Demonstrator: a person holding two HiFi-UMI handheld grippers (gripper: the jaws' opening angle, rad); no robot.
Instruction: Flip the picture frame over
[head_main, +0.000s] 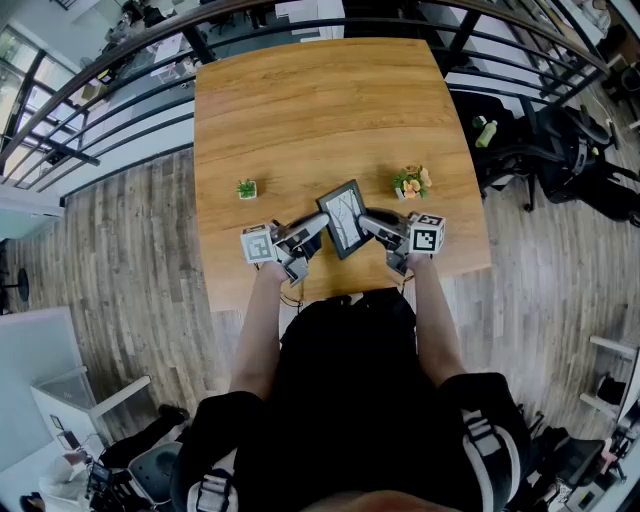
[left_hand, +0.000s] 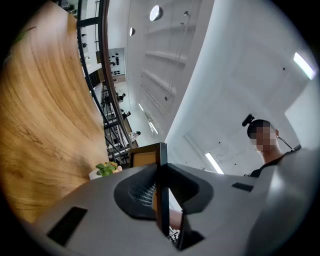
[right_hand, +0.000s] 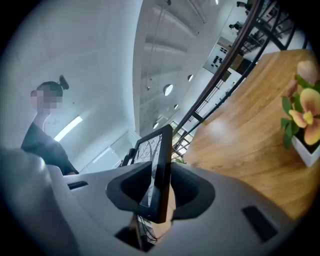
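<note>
The black picture frame (head_main: 343, 217) hangs tilted above the wooden table (head_main: 320, 100) near its front edge, its glass face with a branch drawing turned up toward me. My left gripper (head_main: 316, 226) is shut on the frame's left side and my right gripper (head_main: 369, 221) on its right side. Seen from the left gripper (left_hand: 161, 176), the frame (left_hand: 148, 156) stands edge-on between the jaws and shows its brown back. Seen from the right gripper (right_hand: 161, 181), the frame (right_hand: 153, 150) stands edge-on too and shows its picture face.
A small green potted plant (head_main: 246, 188) stands left of the frame, a pot of orange flowers (head_main: 411, 182) to its right. Black railing (head_main: 120, 70) runs behind the table. Black chairs (head_main: 560, 150) stand at the right. A person's head shows in both gripper views.
</note>
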